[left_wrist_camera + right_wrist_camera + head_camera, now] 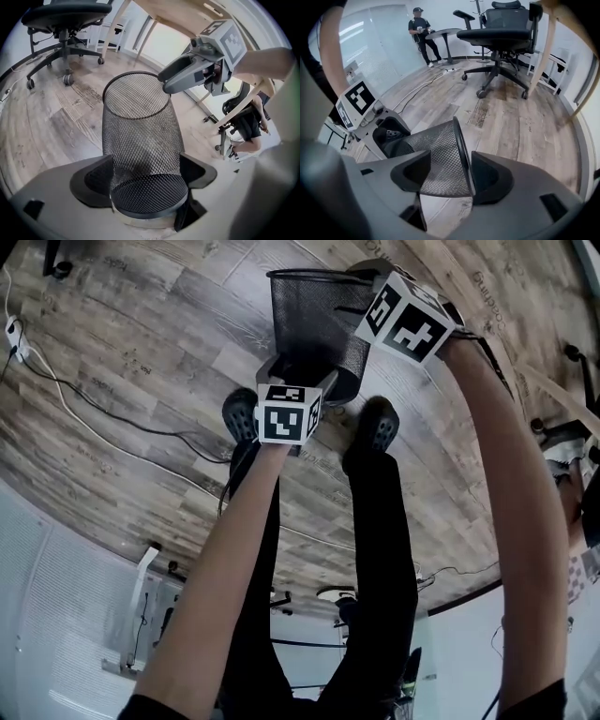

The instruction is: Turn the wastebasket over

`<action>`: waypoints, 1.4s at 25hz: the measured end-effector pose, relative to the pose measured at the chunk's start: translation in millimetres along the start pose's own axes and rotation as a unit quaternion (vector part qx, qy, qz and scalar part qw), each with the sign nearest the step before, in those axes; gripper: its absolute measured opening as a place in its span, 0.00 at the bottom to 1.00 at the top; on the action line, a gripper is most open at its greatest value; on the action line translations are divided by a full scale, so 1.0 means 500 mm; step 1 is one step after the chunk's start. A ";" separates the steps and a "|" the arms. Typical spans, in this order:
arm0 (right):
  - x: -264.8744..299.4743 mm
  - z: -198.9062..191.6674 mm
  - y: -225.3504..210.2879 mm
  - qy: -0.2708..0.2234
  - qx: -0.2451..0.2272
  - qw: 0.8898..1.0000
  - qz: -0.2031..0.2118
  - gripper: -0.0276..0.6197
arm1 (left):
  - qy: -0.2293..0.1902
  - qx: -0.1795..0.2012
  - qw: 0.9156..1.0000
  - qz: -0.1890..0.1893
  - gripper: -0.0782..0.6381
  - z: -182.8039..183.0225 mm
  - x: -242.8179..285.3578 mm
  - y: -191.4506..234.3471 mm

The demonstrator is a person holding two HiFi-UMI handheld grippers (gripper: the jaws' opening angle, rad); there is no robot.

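Left tool (147, 174) is clamped across the narrow base of the black mesh wastebasket (140, 122). Right tool (451, 174) pinches its rim wall, one jaw inside. Held at both ends, the basket lies tipped sideways just above the wooden floor (141, 381), seemingly so it can be swung over.
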State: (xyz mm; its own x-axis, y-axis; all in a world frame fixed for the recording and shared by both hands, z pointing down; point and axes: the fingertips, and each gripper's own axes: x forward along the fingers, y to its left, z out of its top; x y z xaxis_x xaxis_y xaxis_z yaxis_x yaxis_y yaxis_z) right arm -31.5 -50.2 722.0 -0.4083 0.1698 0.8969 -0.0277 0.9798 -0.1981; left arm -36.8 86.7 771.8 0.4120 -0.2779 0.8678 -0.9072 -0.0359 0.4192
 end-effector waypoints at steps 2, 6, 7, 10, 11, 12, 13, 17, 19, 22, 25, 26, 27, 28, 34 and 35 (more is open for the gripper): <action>0.010 -0.009 0.004 0.011 -0.018 1.000 0.008 0.46 | 0.002 0.001 1.000 -0.002 0.71 -0.001 -0.001 0.002; 0.011 -0.009 0.000 0.014 -0.037 0.999 0.012 0.46 | 0.004 0.000 1.000 -0.008 0.71 0.002 0.000 0.005; 0.011 -0.008 0.002 0.018 -0.047 0.999 0.011 0.46 | 0.005 0.000 1.000 -0.007 0.71 0.001 -0.001 0.006; 0.012 -0.015 0.005 0.033 -0.072 0.997 0.011 0.44 | 0.004 -0.001 1.000 -0.001 0.71 -0.001 0.000 0.004; 0.012 -0.019 0.003 0.038 -0.078 0.996 0.011 0.42 | 0.003 0.000 1.000 0.002 0.71 0.000 0.000 0.002; 0.010 -0.022 0.001 0.042 -0.082 0.996 0.011 0.41 | 0.001 0.000 1.000 0.006 0.71 0.001 0.001 -0.001; 0.007 -0.025 -0.001 0.044 -0.085 0.995 0.011 0.39 | 0.000 0.002 1.000 0.009 0.71 0.002 0.002 -0.003; -0.004 -0.038 -0.004 0.048 -0.091 0.995 0.014 0.34 | -0.008 0.010 1.000 0.014 0.71 -0.001 0.005 -0.013; -0.003 -0.042 0.000 0.047 -0.095 0.994 0.008 0.33 | -0.009 0.012 1.000 0.016 0.71 -0.005 0.004 -0.014; -0.004 -0.048 0.007 0.045 -0.097 0.994 0.003 0.32 | -0.006 0.016 1.000 0.016 0.71 -0.014 0.003 -0.018; -0.011 -0.050 0.020 0.043 -0.100 0.994 0.001 0.31 | -0.001 0.019 1.000 0.017 0.71 -0.026 -0.001 -0.023; -0.015 -0.049 0.024 0.041 -0.103 0.994 0.000 0.30 | -0.001 0.020 1.000 0.019 0.71 -0.030 -0.003 -0.025; -0.019 -0.048 0.029 0.039 -0.105 0.994 -0.001 0.30 | -0.001 0.021 1.000 0.020 0.71 -0.033 -0.005 -0.026; -0.023 -0.046 0.033 0.037 -0.108 0.994 -0.002 0.28 | 0.000 0.022 1.000 0.022 0.71 -0.037 -0.007 -0.027; -0.053 -0.043 0.071 0.027 -0.120 0.992 -0.016 0.24 | 0.008 0.036 0.999 0.023 0.71 -0.063 -0.021 -0.040; -0.058 -0.043 0.080 0.023 -0.120 0.992 -0.015 0.23 | 0.010 0.038 0.999 0.023 0.71 -0.069 -0.025 -0.041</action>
State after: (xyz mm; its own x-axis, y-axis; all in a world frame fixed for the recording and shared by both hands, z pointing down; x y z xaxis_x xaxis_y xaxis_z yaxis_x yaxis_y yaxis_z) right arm -1.0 -13.6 696.5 -0.3686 0.1384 0.9192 0.1816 0.9805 -0.0749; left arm -20.2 124.1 761.5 0.3714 -0.2612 0.8910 -0.9285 -0.0977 0.3583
